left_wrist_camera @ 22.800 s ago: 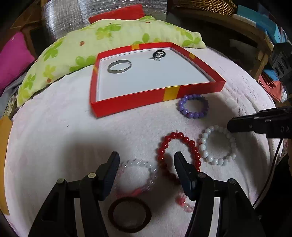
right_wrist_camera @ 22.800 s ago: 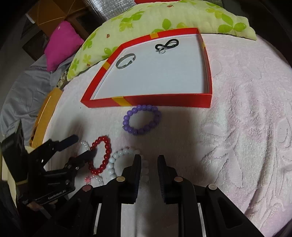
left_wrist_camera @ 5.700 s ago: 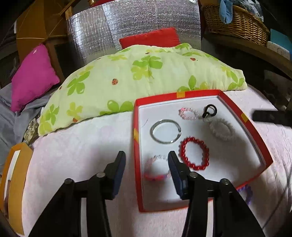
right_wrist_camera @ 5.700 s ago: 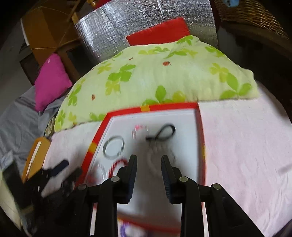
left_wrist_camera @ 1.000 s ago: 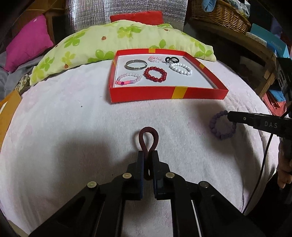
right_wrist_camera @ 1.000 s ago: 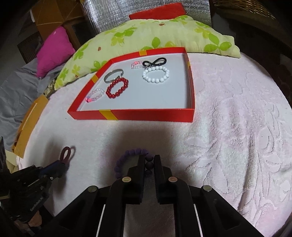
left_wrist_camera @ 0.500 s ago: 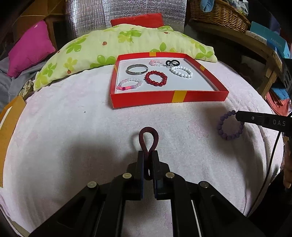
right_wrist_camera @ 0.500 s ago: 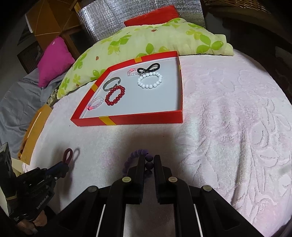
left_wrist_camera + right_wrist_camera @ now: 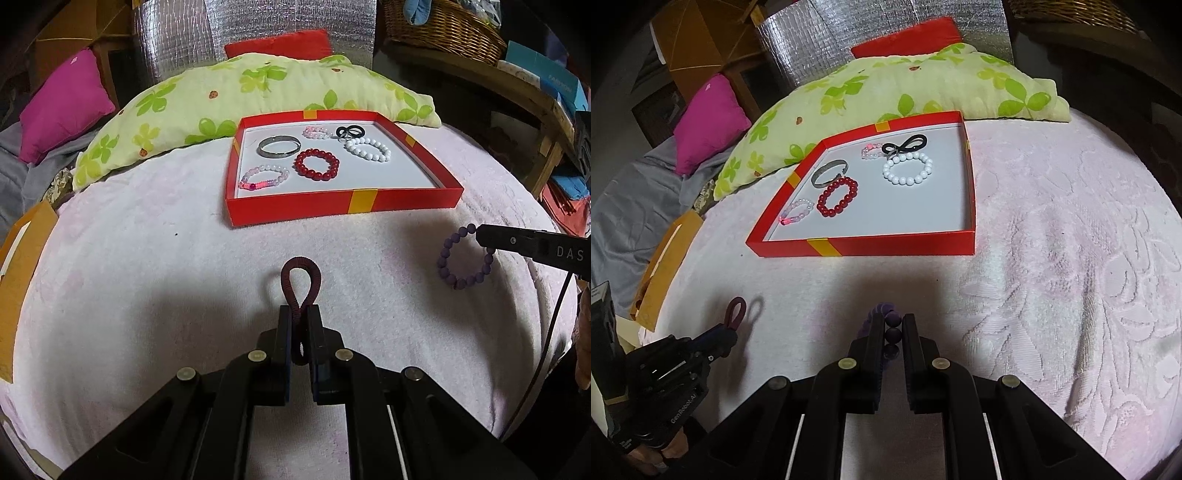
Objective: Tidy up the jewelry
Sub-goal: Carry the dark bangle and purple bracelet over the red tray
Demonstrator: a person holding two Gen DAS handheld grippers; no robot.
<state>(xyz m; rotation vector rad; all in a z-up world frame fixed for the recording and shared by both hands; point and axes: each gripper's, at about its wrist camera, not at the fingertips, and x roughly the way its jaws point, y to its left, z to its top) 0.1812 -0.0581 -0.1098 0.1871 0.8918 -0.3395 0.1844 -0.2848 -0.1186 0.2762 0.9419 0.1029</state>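
Showing the left wrist view: the left tongs (image 9: 300,314) are closed on a dark red hair tie (image 9: 300,280), pinched into a narrow loop whose long axis runs forward along the fingers, its rounded end pointing toward the red tray (image 9: 343,206). The tie is held above the pink blanket (image 9: 147,277). At right, the right tongs (image 9: 484,236) grip a purple bead bracelet (image 9: 463,258), which hangs as an open ring, also clear of the tray. Inside the tray lie a silver bangle (image 9: 279,146), a red bead bracelet (image 9: 317,165), a white bead bracelet (image 9: 368,149), a pale pink bracelet (image 9: 264,177), a small pink bracelet (image 9: 317,132) and a black hair tie (image 9: 349,131).

Right wrist view: the right tongs (image 9: 890,323) are shut on the purple bead bracelet (image 9: 892,325), its beads lined up between the fingers and pointing toward the tray (image 9: 897,247). At lower left, the left tongs (image 9: 729,330) hold the dark red hair tie (image 9: 735,312) upright over the blanket (image 9: 1052,258).
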